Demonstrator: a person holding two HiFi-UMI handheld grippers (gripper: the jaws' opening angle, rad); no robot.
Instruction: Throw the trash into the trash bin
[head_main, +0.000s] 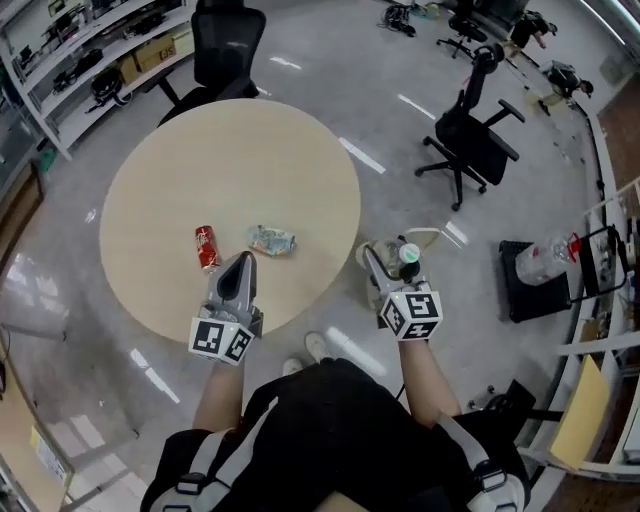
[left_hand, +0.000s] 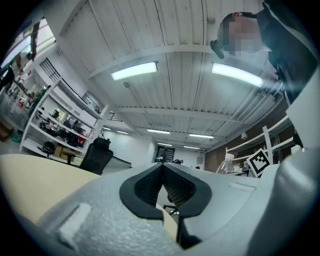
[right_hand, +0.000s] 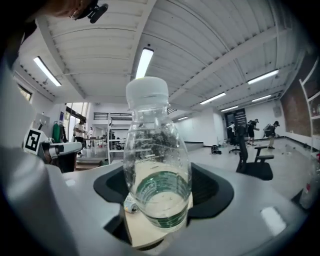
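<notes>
- Round table (head_main: 170, 170): pale top, standing on a glossy grey floor.
- Red can (head_main: 207, 247): lying on its side on the table, towards the near edge.
- Crumpled wrapper (head_main: 271, 240): on the table just right of the can, not touching it.
- Left gripper (head_main: 243, 262): over the table's near edge, tips pointing between the can and the wrapper; its jaws were pressed together with nothing between them.
- Right gripper (head_main: 392, 268): off the table, just past its right-hand near edge and over the floor; jaws were clamped on the bottle's lower body.
- Clear plastic bottle (right_hand: 156, 165): white-capped and upright in the right gripper, clear of the table.
- Black office chairs: one (head_main: 228, 45) at the table's far edge, another (head_main: 470, 135) well to its right.
</notes>
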